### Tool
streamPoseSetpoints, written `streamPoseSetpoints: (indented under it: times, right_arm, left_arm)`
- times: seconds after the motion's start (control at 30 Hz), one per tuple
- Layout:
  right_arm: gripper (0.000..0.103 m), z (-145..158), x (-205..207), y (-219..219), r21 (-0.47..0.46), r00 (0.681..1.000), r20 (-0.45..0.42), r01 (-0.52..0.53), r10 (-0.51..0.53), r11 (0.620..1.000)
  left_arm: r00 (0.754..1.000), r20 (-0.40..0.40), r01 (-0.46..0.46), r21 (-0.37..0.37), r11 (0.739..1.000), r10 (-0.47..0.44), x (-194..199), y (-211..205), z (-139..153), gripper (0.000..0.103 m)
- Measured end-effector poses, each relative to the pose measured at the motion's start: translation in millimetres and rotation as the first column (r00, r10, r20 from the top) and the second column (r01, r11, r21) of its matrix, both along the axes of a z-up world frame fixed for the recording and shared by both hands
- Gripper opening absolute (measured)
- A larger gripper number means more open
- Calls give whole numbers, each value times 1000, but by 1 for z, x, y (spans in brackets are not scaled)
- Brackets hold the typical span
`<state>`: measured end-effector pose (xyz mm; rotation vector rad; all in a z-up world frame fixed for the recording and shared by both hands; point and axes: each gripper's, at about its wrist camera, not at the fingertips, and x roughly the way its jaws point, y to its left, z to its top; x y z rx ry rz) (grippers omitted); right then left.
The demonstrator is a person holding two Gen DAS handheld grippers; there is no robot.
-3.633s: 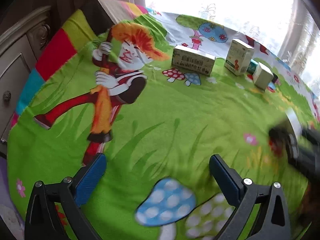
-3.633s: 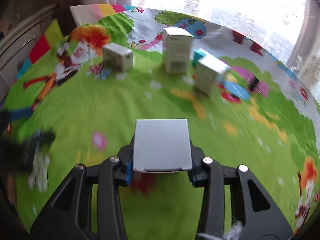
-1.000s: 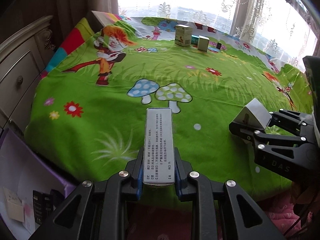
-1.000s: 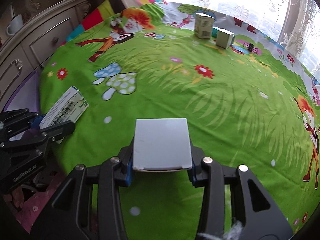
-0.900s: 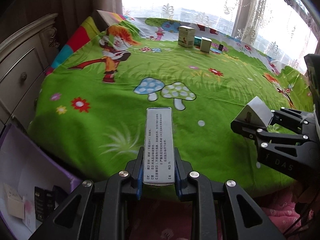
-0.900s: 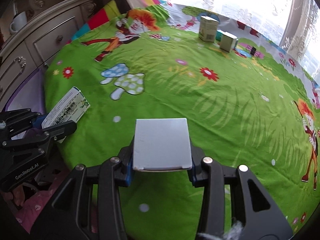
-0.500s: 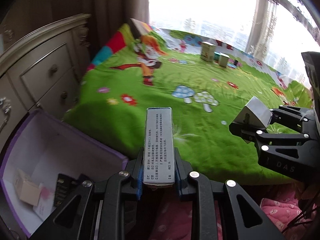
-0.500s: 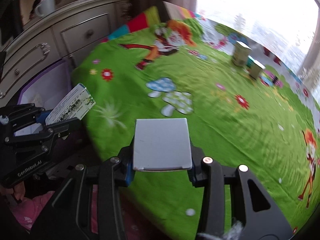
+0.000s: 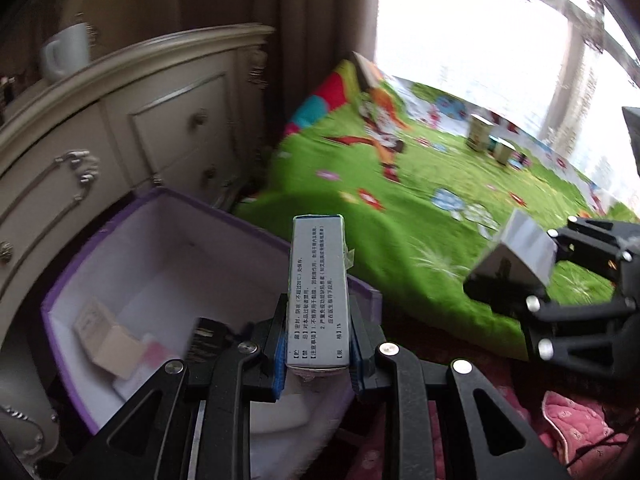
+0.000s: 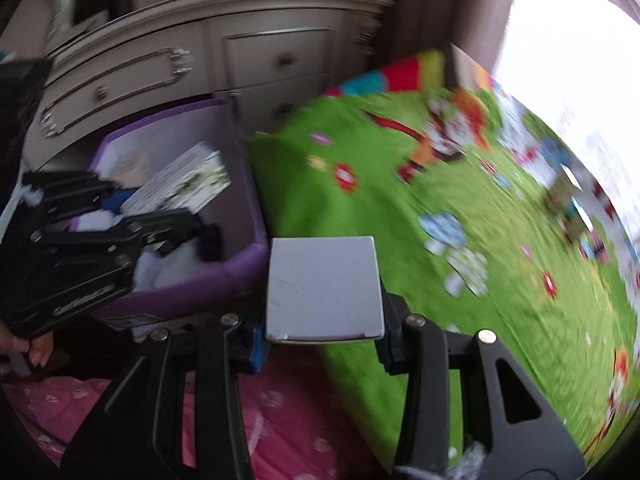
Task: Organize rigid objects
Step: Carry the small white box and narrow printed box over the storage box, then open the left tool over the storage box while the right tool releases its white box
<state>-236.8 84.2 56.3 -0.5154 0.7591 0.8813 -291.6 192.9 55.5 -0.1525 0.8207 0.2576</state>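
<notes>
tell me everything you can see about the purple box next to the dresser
The purple box is an open, lidless bin with purple outer walls and rim and a pale lining; it looks like stiff card or fabric. It sits low between the cream dresser and the edge of the green cartoon bedspread. Inside lie a tan carton, a dark item and pale pieces. The left gripper, shut on a narrow printed carton, is above its near corner.
</notes>
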Motion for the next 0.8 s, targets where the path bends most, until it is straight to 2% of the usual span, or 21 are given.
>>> streamPoseSetpoints:
  times: [0.13, 0.27, 0.47, 0.57, 0.8]
  right_arm:
    - [45, 5, -18, 28, -7, 995, 32, -97, 97, 995]
    - [45, 6, -30, 52, -19, 986, 16, -167, 167, 986]
    - [45, 12, -60, 99, -34, 952, 30, -303, 304, 952]
    - [45, 7, -73, 118, -25, 936, 13, -352, 353, 936]
    - [45, -17, -98, 140, -64, 899, 9, -436, 437, 898]
  left_arm:
    - [997, 11, -73, 0, 997, 73, -12, 27, 5, 25]
    - [991, 6, -132, 0, 991, 132, -22, 49, 5, 25]
    - [966, -9, -259, -15, 966, 259, -37, 92, 0, 25]
    - [949, -4, -317, 0, 949, 317, -48, 106, 0, 26]
    - [924, -14, -381, 35, 924, 382, -51, 123, 1, 26]
